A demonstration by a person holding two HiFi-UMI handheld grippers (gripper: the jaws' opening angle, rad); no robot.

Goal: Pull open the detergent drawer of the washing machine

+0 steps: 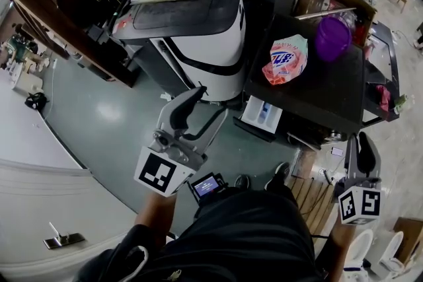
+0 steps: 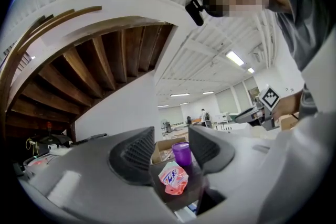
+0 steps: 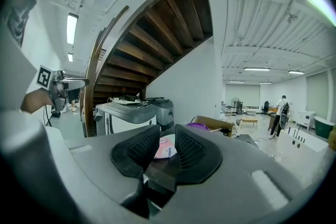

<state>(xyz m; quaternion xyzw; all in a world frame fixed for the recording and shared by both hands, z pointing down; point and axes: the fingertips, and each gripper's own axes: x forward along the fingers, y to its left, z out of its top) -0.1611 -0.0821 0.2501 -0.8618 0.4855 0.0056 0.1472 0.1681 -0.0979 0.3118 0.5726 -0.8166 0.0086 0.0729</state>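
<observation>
The washing machine (image 1: 317,92) has a dark top, with a pink detergent bag (image 1: 286,59) and a purple cup (image 1: 332,36) lying on it. Its white detergent drawer (image 1: 262,114) stands pulled out of the front, something blue inside. My left gripper (image 1: 190,101) hangs just left of the drawer, apart from it, shut and holding nothing. In the left gripper view the gripper (image 2: 170,152) looks over the bag (image 2: 173,178) and cup (image 2: 181,153), with the drawer (image 2: 191,211) low in the picture. My right gripper (image 1: 365,147) is by the machine's right front corner, shut on nothing; the right gripper view (image 3: 167,147) faces the bag (image 3: 164,148).
A second white and grey machine (image 1: 198,36) stands left of the dark one. Behind are a wooden staircase (image 1: 59,20) and a cardboard box (image 1: 334,0). A wooden pallet (image 1: 317,198) lies by my feet. The grey-green floor (image 1: 99,109) stretches to the left.
</observation>
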